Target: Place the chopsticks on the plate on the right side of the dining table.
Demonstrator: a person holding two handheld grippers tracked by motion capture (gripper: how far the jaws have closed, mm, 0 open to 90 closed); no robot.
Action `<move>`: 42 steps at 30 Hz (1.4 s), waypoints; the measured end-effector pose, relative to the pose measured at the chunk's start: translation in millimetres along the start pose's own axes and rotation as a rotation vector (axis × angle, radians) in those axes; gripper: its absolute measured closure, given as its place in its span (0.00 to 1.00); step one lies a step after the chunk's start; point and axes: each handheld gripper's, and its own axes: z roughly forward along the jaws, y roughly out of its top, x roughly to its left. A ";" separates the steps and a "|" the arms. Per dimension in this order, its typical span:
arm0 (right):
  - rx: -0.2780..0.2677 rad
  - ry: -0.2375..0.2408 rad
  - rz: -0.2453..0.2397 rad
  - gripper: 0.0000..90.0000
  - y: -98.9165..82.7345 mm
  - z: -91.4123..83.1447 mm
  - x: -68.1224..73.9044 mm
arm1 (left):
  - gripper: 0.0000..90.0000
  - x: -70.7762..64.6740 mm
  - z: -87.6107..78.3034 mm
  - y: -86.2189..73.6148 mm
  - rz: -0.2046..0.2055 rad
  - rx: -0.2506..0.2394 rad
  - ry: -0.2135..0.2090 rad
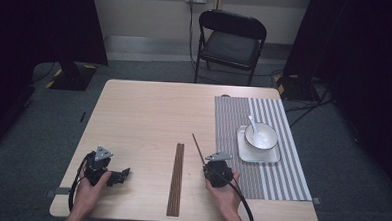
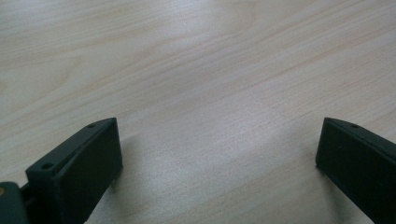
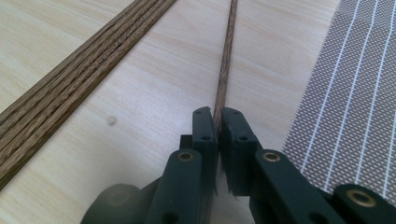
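**One chopstick in the right gripper: a thin, stiff stick held at its near end**

While the right gripper [image 3: 218, 122] has its jaws closed on a single wooden chopstick [image 3: 225, 70], we see that the stick runs away from the jaws toward the far side of the table [image 1: 144, 113], between the bundle of chopsticks [image 1: 176, 178] on its left and the striped placemat [image 1: 276, 174] on its right. In the high view the chopstick [image 1: 198, 148] points far and a little left from the right gripper [image 1: 210, 163].

We judge the stick to be very light and stiff, but thin and smooth, so it can turn or slip between the flat pads. The hold is at the near end, so the long free part can swing; a hold closer to the middle seems steadier to us.

On the placemat stand a white bowl [image 1: 261, 136] with a spoon [image 1: 253, 124] on a square plate [image 1: 257, 154]; these look fragile, so the chopstick tip should come near them slowly.

The left gripper [image 1: 123, 175] rests near the left edge of the table, jaws wide apart and holding nothing, with bare wood between them in the left gripper view.
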 end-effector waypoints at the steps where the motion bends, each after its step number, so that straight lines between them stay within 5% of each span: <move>1: 0.001 -0.002 0.001 0.94 0.4 0.3 -0.1 | 0.00 0.0 0.0 0.0 0.000 0.000 0.000; 29: -0.027 0.028 0.011 0.95 0.6 -11.3 -7.7 | 0.00 0.0 0.0 0.0 0.000 0.000 0.000; 42: 0.018 0.026 0.017 0.95 -13.9 -17.0 -20.1 | 0.00 0.0 0.0 0.0 0.000 0.000 0.000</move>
